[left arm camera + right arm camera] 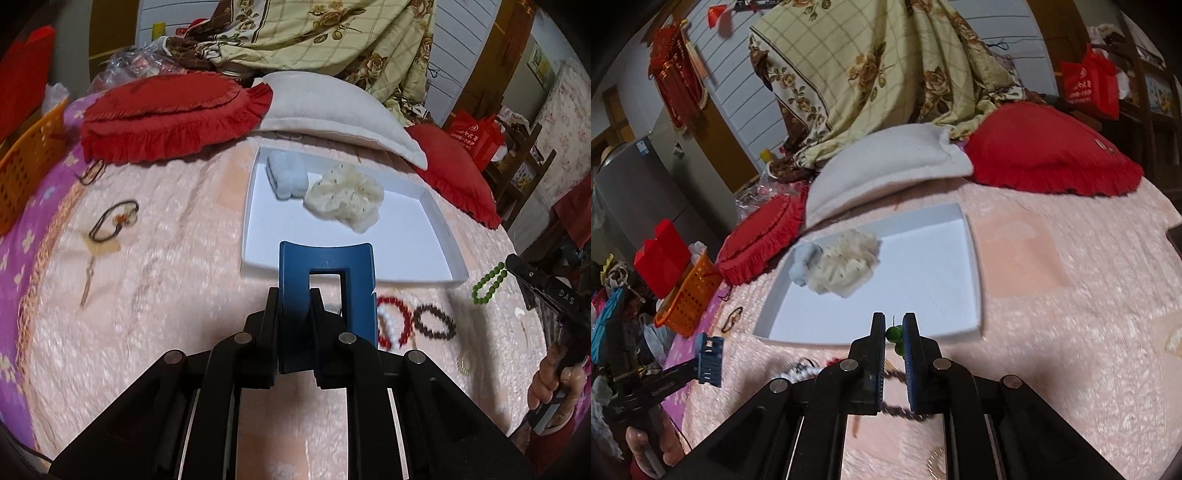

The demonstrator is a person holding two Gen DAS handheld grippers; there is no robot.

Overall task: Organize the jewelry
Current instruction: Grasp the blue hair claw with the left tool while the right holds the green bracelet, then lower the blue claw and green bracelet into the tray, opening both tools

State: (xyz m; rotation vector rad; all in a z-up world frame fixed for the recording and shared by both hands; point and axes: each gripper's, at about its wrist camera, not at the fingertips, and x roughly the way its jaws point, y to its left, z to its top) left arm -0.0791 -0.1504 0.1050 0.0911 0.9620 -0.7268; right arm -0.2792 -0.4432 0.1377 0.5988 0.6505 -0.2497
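Just ahead of both grippers a shallow white tray point(436, 236) lies on the pink bedspread point(166, 295), holding a pale blue fluffy scrunchie point(286, 175) touching a cream ruffled scrunchie point(345, 197) in its far part; the near part of the tray is bare. The left gripper point(297, 314) is clamped on one leg of a blue claw-style hair clip point(327, 266), which stands upright between its pads. The right gripper point(894, 339) is pinched on a green bead bracelet point(895, 338), whose loop dangles clear of the bedspread in the left view. Just right of the left gripper, a red bead bracelet point(404, 317) and a dark brown bead bracelet point(434, 321) lie on the bedspread; something white inside the red loop is partly hidden by the clip. Well to its left lies a dark hair tie point(114, 221), too blurred to detail. An orange basket point(689, 295) sits far left, contents unclear.
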